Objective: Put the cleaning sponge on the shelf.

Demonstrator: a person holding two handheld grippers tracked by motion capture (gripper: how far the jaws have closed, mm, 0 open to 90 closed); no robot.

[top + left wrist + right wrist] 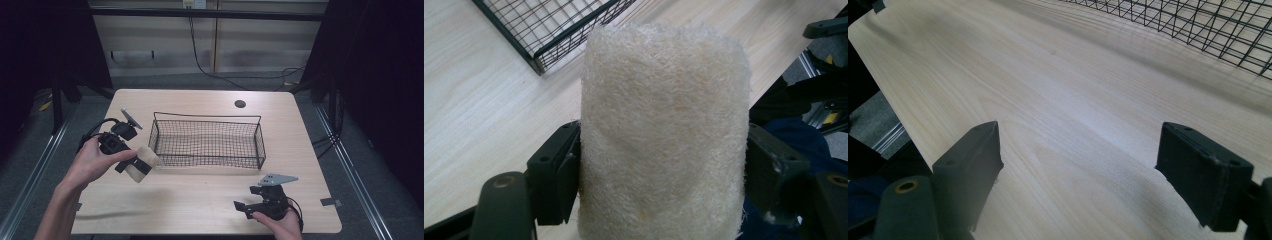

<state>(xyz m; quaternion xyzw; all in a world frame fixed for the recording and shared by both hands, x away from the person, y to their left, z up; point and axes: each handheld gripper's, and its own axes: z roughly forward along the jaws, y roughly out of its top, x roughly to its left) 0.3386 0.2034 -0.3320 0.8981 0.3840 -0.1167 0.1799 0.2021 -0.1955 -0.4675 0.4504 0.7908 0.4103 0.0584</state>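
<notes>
A cream, fibrous loofah sponge (664, 135) stands between the two black jaws of my left gripper (664, 170), which press on its sides. In the high view my left gripper (137, 165) holds the sponge (142, 162) just off the left end of a black wire basket (208, 141), above the table. My right gripper (245, 207) rests near the table's front right, held by a hand, jaws apart. In the right gripper view its jaws (1078, 165) stand wide over bare wood with nothing between them.
The light wooden table (200, 195) has a round cable hole (240, 104) at the back. The basket's corner (549, 45) lies just ahead of the sponge. Dark curtains, floor rails and cables surround the table.
</notes>
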